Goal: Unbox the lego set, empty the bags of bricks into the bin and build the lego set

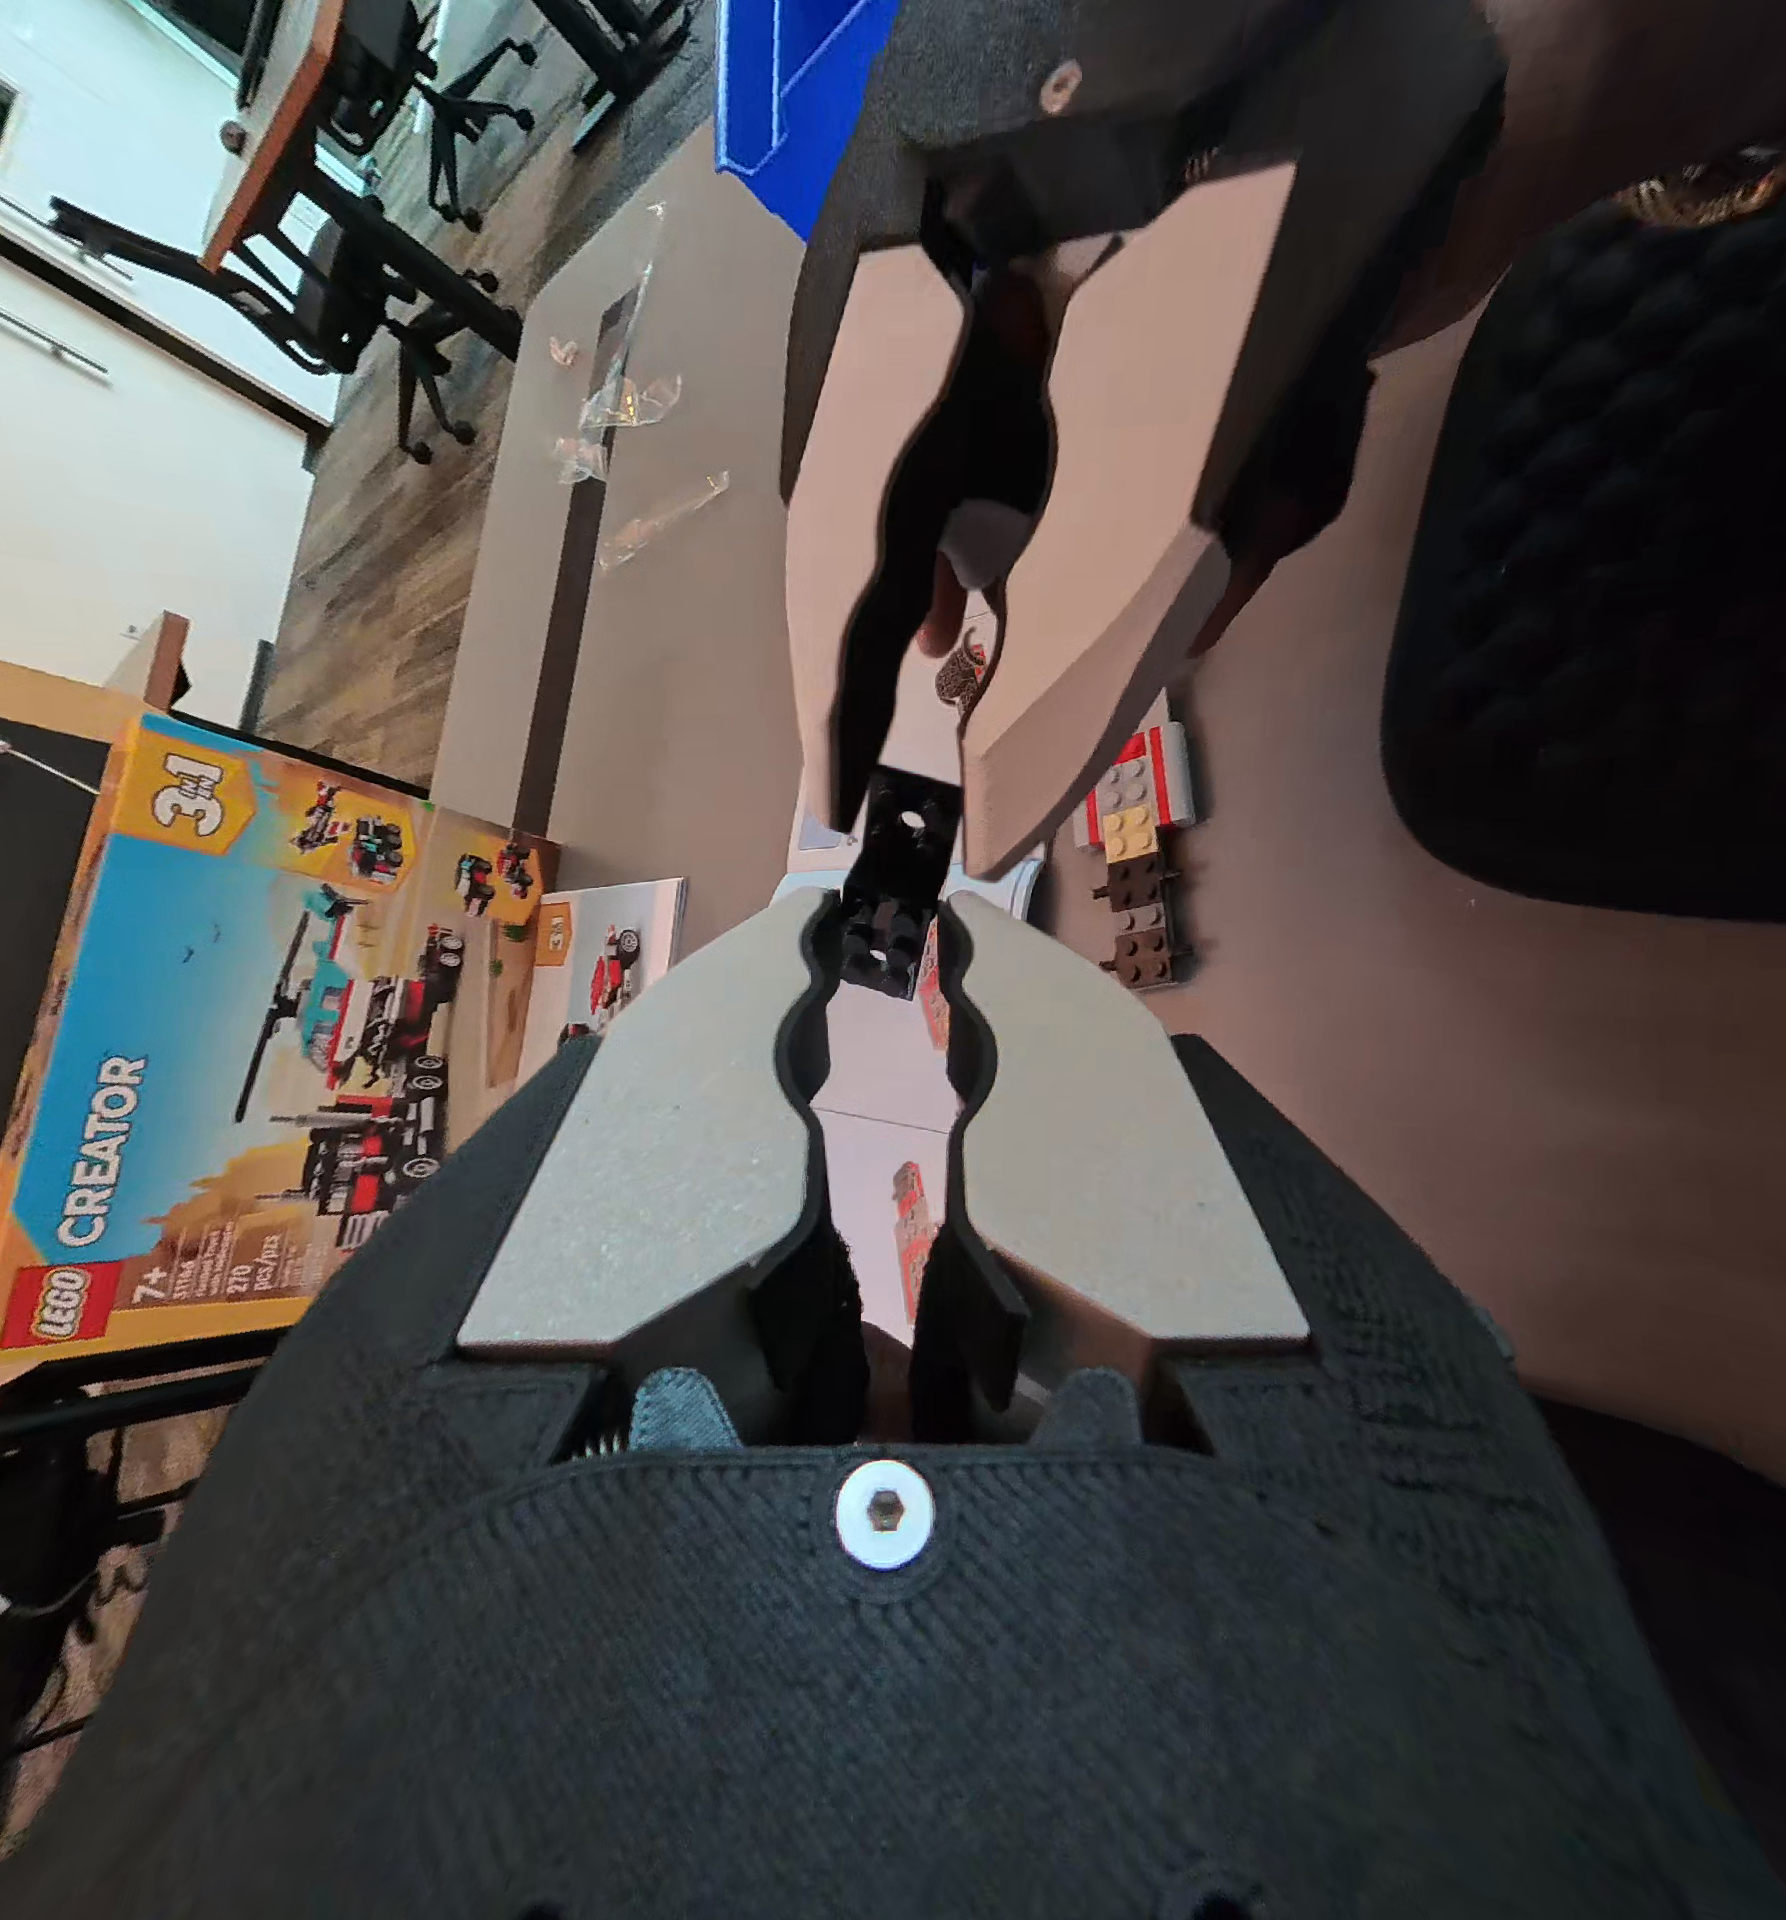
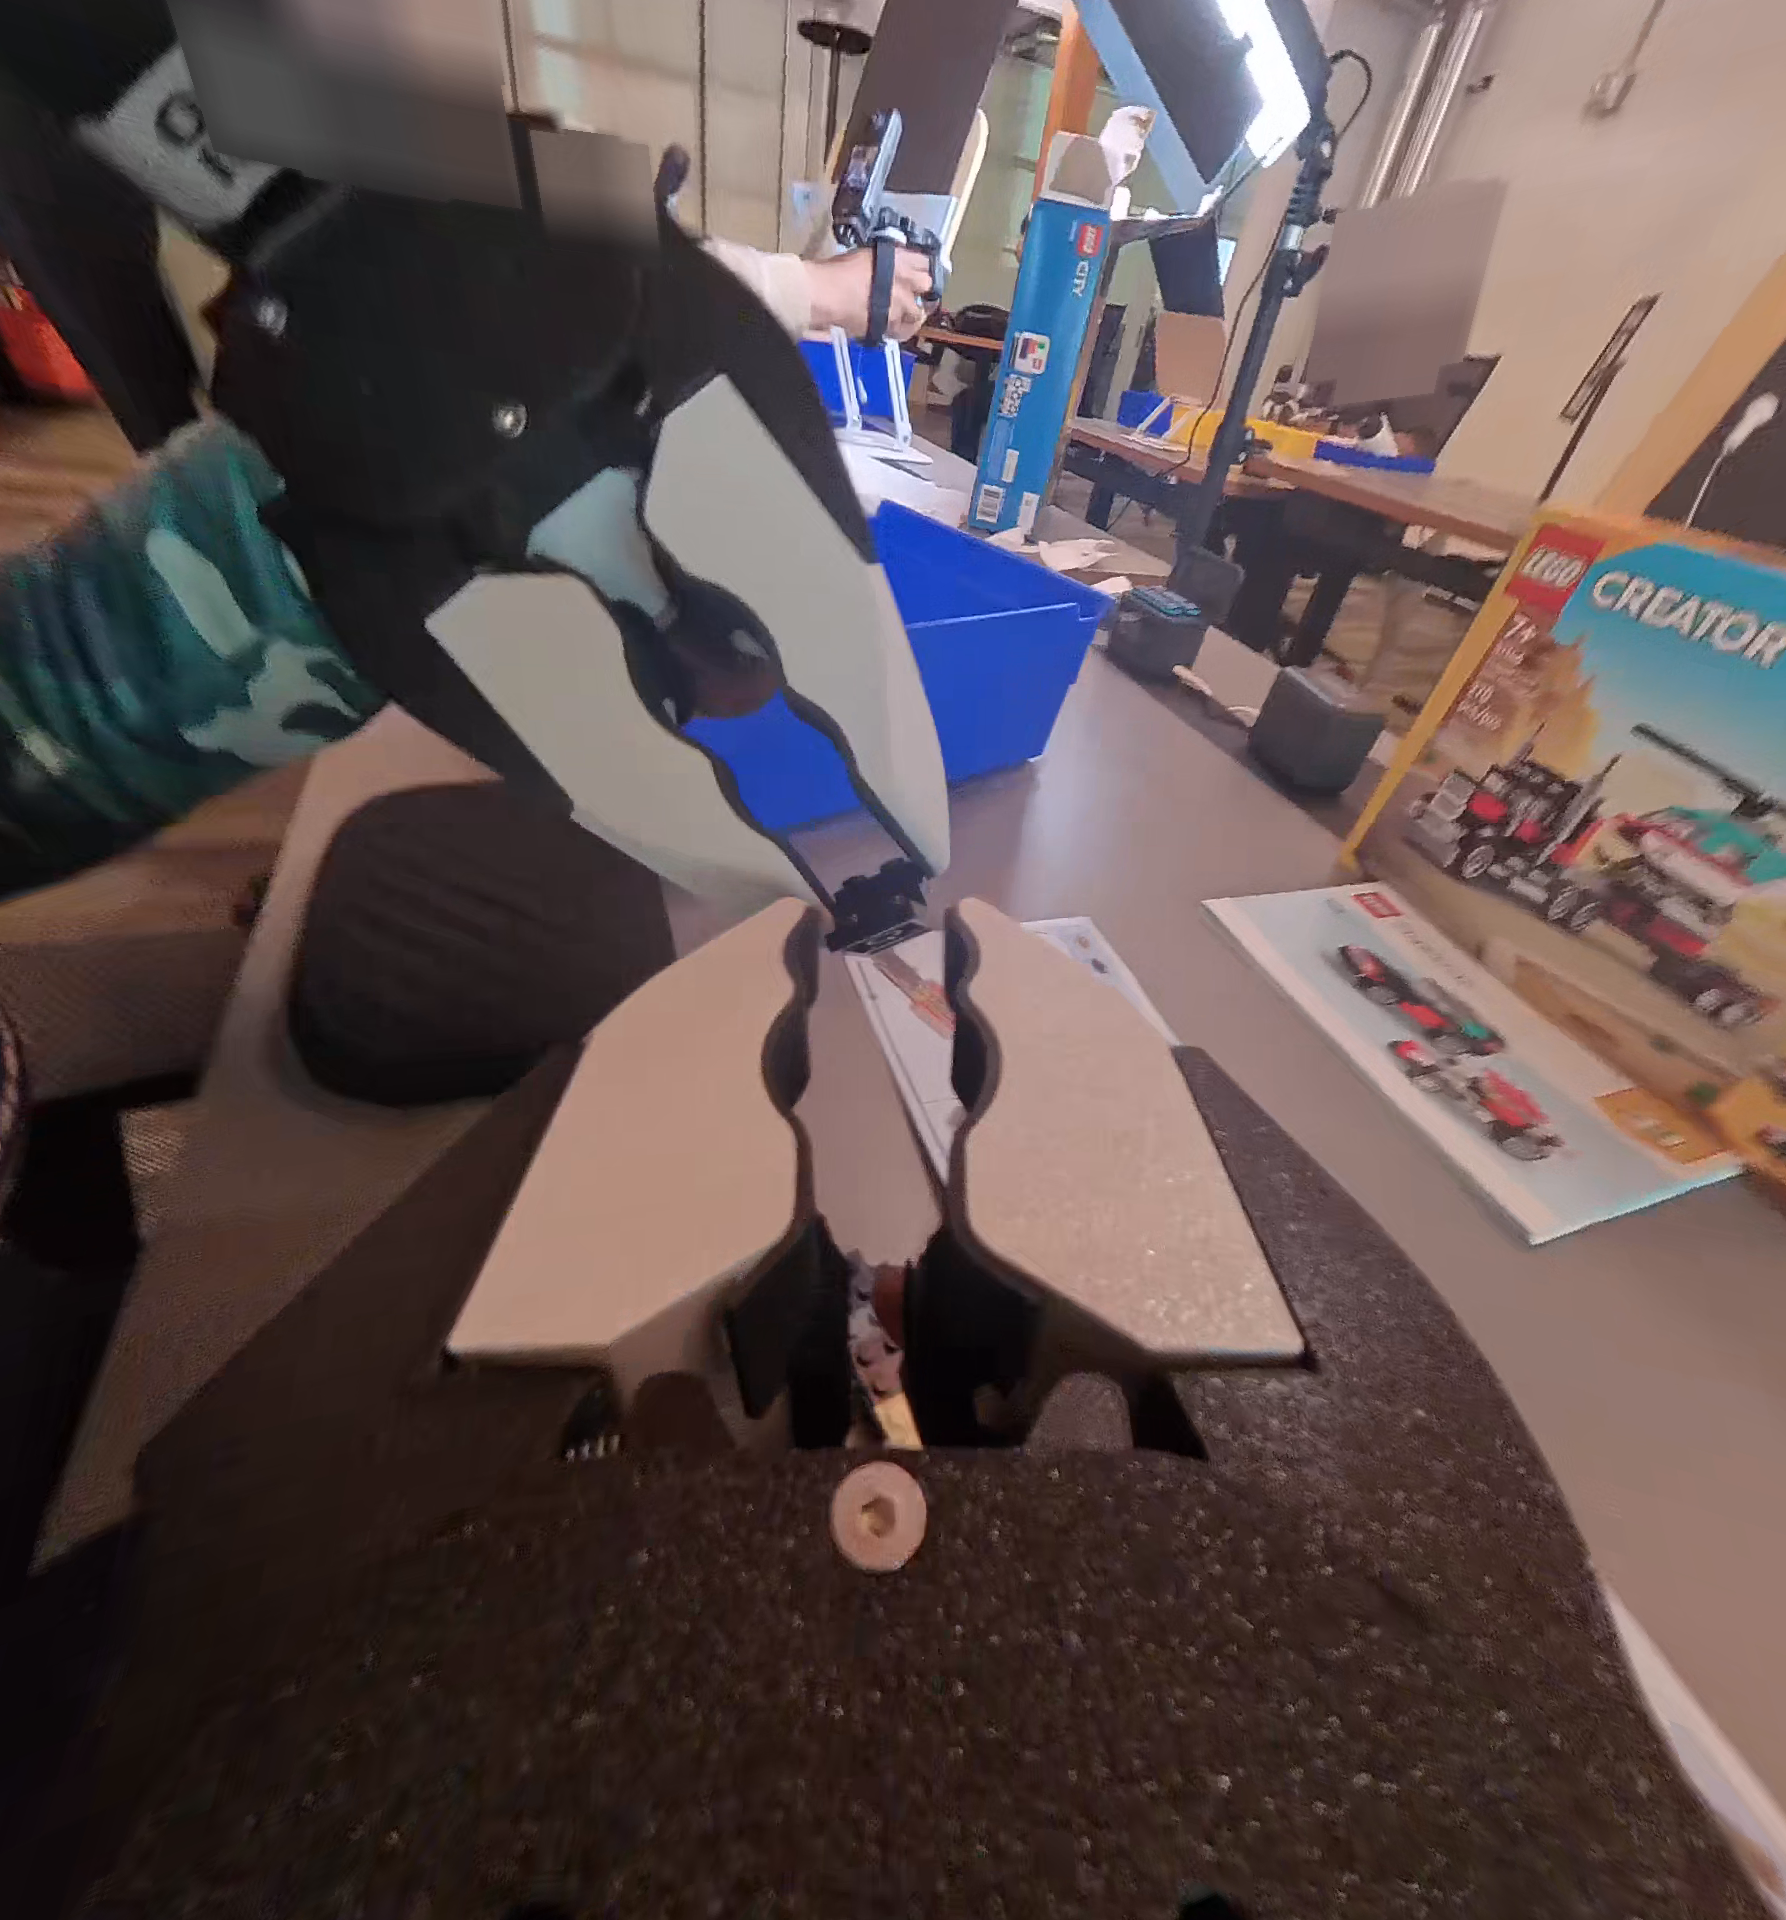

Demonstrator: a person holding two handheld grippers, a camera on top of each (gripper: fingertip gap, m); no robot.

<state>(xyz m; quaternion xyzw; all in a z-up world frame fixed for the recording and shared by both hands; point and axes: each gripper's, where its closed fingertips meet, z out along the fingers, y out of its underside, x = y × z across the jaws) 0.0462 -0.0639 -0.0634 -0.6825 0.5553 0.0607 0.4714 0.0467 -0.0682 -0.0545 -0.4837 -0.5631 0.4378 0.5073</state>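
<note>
My left gripper (image 1: pixel 881 920) is shut on a small black brick piece (image 1: pixel 884 940) held above the grey table (image 1: pixel 681 675). My right gripper (image 1: pixel 908 826) comes in from above, tip to tip with the left, and is shut on the upper black part (image 1: pixel 915 800) of the same cluster. In the right wrist view my right gripper (image 2: pixel 881 930) meets the left gripper (image 2: pixel 873 878) at the black piece (image 2: pixel 873 914). A partly built model (image 1: pixel 1138 862) of grey, yellow, red and brown bricks lies on the table beyond the tips.
The set's box (image 1: pixel 245 1039) (image 2: pixel 1647 779) stands at the table's side, with an instruction booklet (image 1: pixel 619 956) (image 2: pixel 1440 1039) lying next to it. An open booklet page (image 2: pixel 972 997) lies under the grippers. A blue bin (image 1: pixel 785 83) (image 2: pixel 972 644) stands further back, near empty clear bags (image 1: pixel 619 405). A black mesh cushion (image 1: pixel 1637 520) is close by. Less than 4 cm separates the two grippers' tips.
</note>
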